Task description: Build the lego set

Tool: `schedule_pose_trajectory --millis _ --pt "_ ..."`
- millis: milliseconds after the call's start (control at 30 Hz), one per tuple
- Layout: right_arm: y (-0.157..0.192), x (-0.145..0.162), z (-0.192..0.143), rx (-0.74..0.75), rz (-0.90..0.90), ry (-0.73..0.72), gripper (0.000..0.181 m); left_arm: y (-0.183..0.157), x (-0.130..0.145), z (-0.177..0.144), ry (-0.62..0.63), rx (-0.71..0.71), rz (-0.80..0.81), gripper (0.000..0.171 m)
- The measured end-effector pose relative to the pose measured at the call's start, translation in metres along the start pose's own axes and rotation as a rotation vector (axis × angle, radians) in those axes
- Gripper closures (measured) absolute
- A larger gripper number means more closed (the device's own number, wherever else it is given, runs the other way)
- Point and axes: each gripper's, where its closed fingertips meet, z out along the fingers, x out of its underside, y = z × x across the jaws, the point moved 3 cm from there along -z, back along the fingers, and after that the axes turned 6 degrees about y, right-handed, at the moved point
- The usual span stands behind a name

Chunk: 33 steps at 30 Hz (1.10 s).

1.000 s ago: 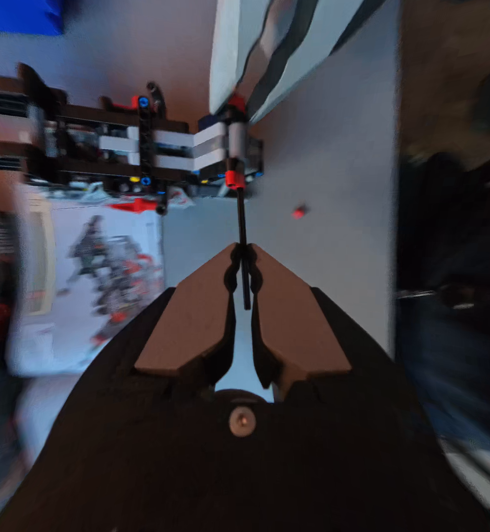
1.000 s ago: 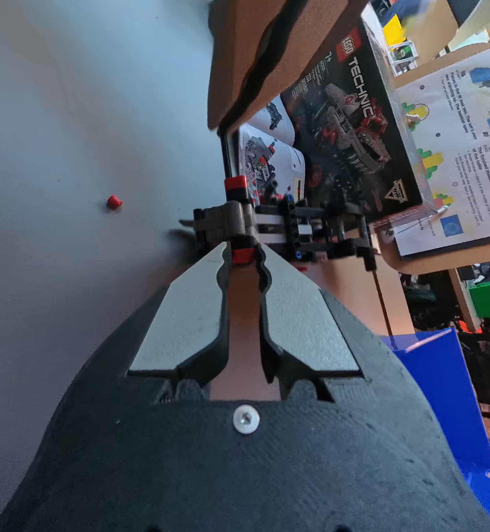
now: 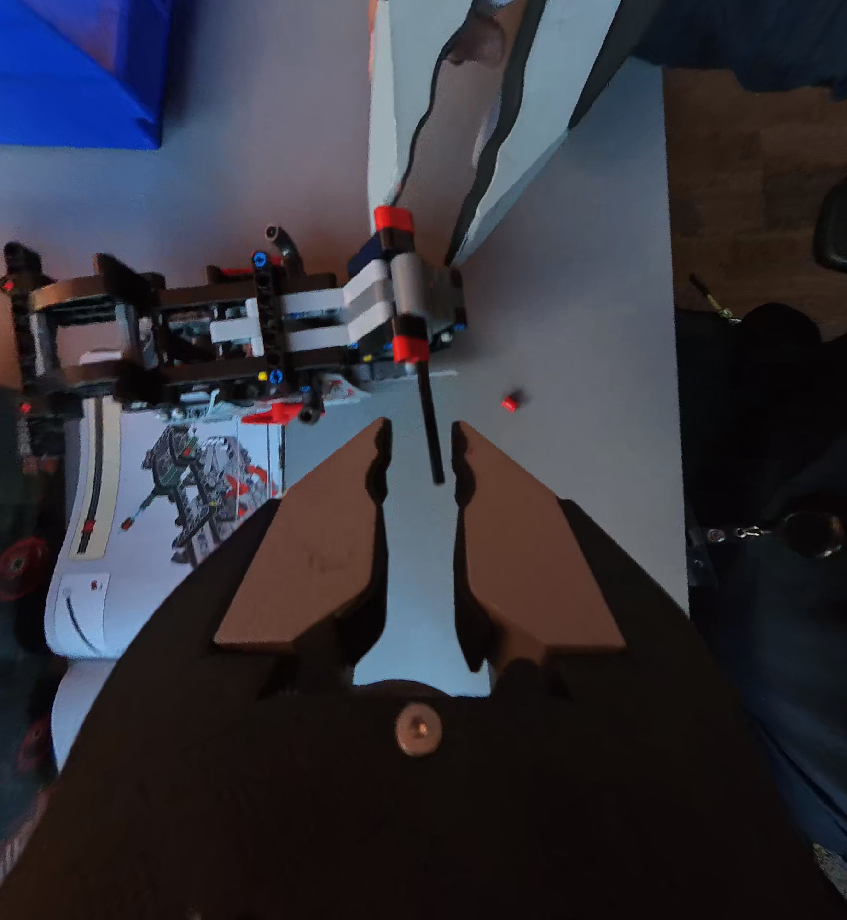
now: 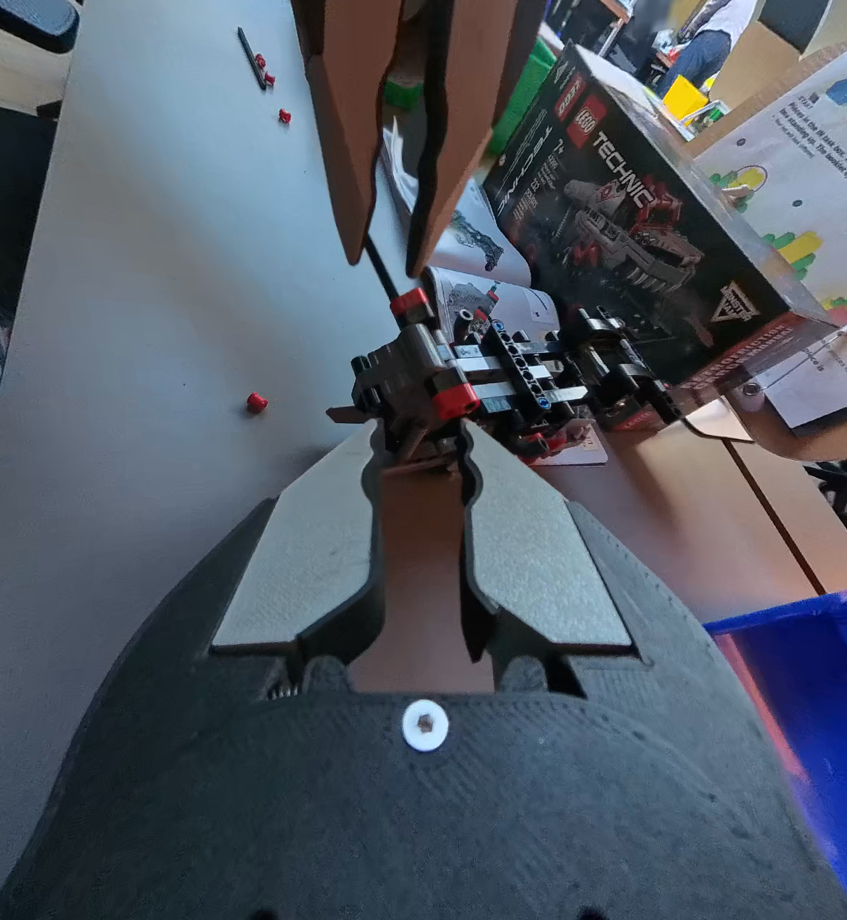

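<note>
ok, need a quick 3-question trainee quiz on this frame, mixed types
1. True or false: the left gripper is clamped on the black rod.
2. On the model, the rod sticks out of: A) a red collar B) a yellow wheel C) a green plate.
3. Fill in: the small loose piece on the table beside the rod is ____ in colour.

Key: 1 false, the jaws are apart with the rod between them; 2 A; 3 red.

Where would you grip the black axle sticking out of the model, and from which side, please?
Grip the axle's bare free end, coming along its length from the left gripper's side. Its other end runs through the red bush into the model, so only that stretch is clear.
</note>
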Motion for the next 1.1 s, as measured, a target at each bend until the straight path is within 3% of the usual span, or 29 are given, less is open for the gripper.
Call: schedule_pose_trajectory --millis 233,333,533,633,833,900,1100 --pt "-0.004 -0.002 0.002 0.000 0.007 0.000 0.156 -0.008 0.012 -0.010 -0.042 0.014 -0.069 0.152" --pt "-0.003 -0.003 0.004 -0.007 -0.015 0.005 0.165 -0.007 0.014 -0.005 -0.047 0.019 -0.057 0.170" --pt "-0.005 0.001 0.002 0.021 -0.062 0.052 0.168 -0.005 0.008 0.003 -0.003 0.053 -0.023 0.171" --pt "-0.002 -0.001 -0.001 0.038 -0.144 0.020 0.168 -0.008 0.006 0.000 -0.018 0.200 -0.032 0.171" --pt "-0.003 -0.009 -0.004 0.135 -0.267 -0.017 0.169 0.009 0.002 -0.007 -0.161 0.637 -0.373 0.171" --pt "0.003 -0.013 0.001 0.105 -0.256 -0.045 0.168 0.006 -0.001 0.001 -0.191 0.718 -0.438 0.171" --pt "-0.002 -0.002 0.009 0.120 -0.198 0.035 0.168 0.004 -0.015 0.015 -0.155 0.480 -0.299 0.170"
